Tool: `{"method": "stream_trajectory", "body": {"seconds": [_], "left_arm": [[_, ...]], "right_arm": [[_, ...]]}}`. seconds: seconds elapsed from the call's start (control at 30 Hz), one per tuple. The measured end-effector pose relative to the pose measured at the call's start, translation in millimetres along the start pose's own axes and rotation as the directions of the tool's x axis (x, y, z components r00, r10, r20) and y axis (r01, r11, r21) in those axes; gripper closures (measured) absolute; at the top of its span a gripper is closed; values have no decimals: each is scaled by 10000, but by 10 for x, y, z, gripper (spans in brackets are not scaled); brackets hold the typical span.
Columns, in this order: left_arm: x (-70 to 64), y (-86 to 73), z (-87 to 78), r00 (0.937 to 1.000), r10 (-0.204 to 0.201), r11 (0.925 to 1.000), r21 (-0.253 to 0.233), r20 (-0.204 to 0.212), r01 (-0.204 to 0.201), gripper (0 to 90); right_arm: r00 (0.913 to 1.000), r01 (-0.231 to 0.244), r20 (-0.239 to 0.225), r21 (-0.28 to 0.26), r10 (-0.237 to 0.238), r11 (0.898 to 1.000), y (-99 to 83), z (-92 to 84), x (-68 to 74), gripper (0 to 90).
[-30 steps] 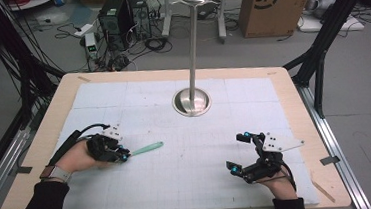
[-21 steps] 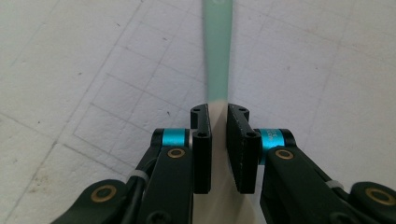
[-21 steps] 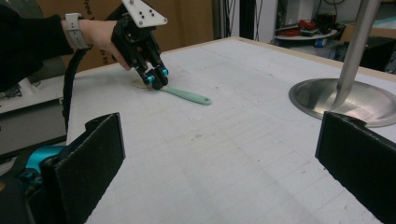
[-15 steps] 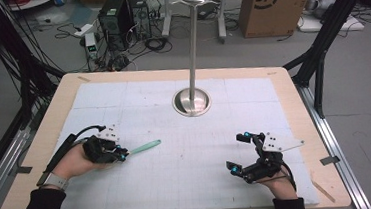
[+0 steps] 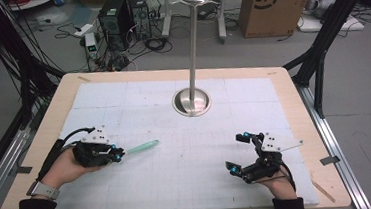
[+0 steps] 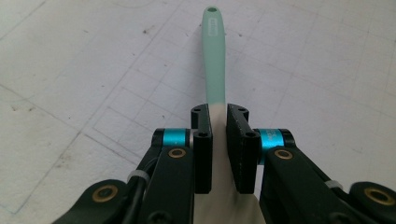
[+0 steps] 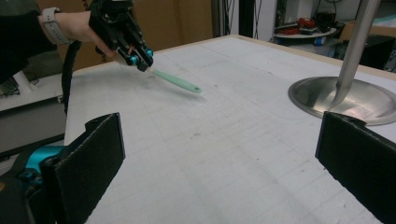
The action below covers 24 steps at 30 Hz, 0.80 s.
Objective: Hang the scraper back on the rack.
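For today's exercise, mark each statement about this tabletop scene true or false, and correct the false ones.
1. The left tool is shut on the green spatula. True.
2. The right tool holds the spatula. False: its jaws stand open, with nothing between them.
3. The metal stand lies tipped over. False: it stands upright on its round base.
4. The spatula's handle end points away from the left tool. True.

"sf" in black on cardboard box (image 5: 273, 2), spatula handle stamp unreadable
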<state>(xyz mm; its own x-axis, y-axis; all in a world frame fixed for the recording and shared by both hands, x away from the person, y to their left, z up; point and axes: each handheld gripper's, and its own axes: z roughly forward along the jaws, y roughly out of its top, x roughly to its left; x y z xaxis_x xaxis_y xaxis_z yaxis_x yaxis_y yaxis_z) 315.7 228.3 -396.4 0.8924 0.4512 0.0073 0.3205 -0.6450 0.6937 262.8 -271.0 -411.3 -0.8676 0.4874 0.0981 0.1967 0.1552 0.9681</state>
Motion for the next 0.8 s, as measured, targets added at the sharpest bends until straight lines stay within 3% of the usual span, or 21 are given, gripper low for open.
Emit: {"method": "stream_trajectory", "body": {"seconds": [0.07, 0.17, 0.4, 0.67, 0.8], "left_arm": [[-15, 1, -14, 10000, 29, 9999, -124, -35, -30, 811], [-26, 7, -48, 9997, -224, 9973, -701, -11, 223, 810], [-49, 6, -83, 9957, -915, 9774, -1925, -147, 870, 810], [-75, 59, -92, 9870, -1584, 9262, -3504, -271, 1390, 810], [-92, 137, -86, 9840, -1748, 8902, -4323, -333, 1435, 810]], "right_arm": [[10000, -21, -17, 11, 21, 10000, 0, -1, 2, 2], [10000, -29, -12, -14, 29, 10000, 1, -6, 2, 2], [10000, -32, -12, -40, 32, 10000, 2, -5, 0, 2], [10000, -3, 1, -30, 3, 10000, 0, 0, -4, 2], [10000, -13, 4, -29, 13, 10000, 1, 0, -5, 2]]}}
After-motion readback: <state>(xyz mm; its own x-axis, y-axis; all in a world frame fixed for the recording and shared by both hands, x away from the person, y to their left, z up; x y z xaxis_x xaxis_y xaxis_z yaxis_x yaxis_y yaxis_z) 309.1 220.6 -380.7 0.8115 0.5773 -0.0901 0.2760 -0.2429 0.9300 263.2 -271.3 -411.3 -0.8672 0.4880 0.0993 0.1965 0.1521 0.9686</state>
